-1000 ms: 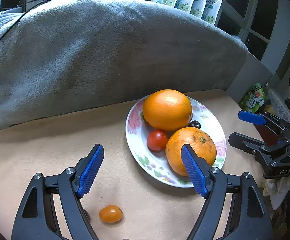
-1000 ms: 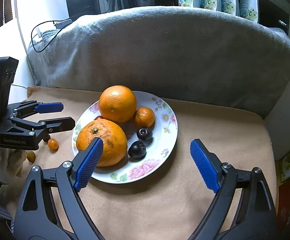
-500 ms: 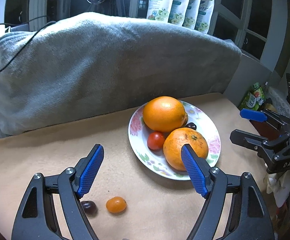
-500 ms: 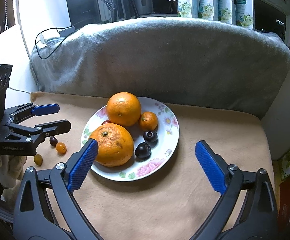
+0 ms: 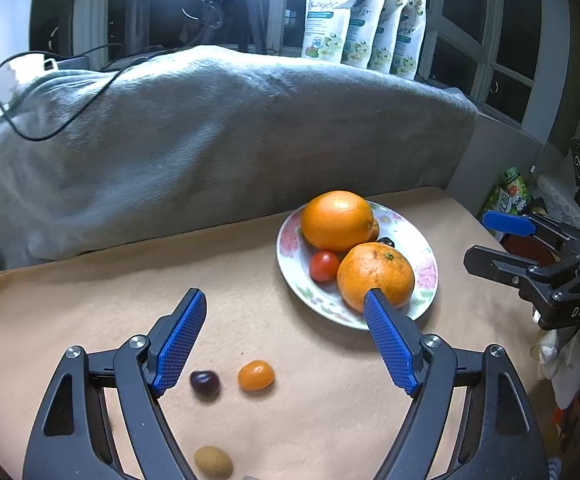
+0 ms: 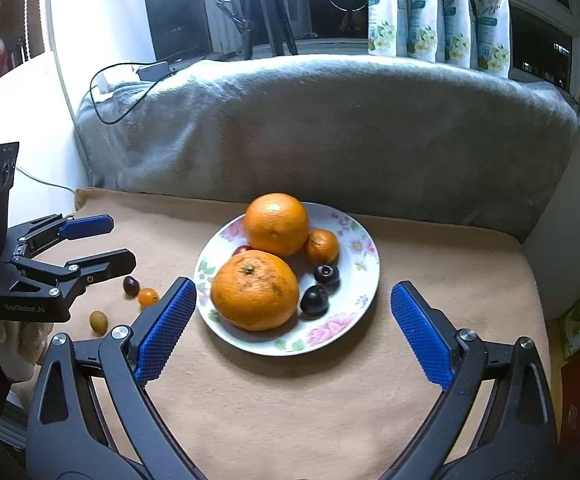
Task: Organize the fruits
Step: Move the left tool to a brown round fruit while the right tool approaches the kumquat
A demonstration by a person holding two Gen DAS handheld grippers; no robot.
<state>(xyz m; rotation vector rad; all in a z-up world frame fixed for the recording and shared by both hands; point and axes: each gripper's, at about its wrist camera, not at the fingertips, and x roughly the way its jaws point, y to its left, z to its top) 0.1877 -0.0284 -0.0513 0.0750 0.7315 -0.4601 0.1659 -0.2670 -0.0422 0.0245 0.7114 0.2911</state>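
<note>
A flowered plate (image 6: 363,276) on the tan cloth carries two big oranges (image 6: 254,289) (image 6: 277,224), a small mandarin (image 6: 321,246), a red cherry tomato (image 5: 324,266) and two dark cherries (image 6: 314,300). Left of the plate, three small fruits lie loose on the cloth: a dark cherry (image 5: 204,383), an orange one (image 5: 256,375) and a yellowish one (image 5: 213,462). My left gripper (image 5: 284,294) hangs open and empty above these loose fruits. Held in front of the plate, my right gripper (image 6: 293,284) is wide open and empty.
A grey blanket (image 5: 218,128) covers the raised back behind the cloth, with a black cable (image 5: 30,120) over it. Pouches (image 5: 361,28) stand on the sill. Green packaging (image 5: 507,196) sits beyond the cloth's right edge. The cloth's left edge (image 6: 80,196) is near a white wall.
Both grippers have drawn back and risen, so the plate looks smaller. The dark cherry and the yellowish fruit came into the left wrist view. The right jaws widened a little.
</note>
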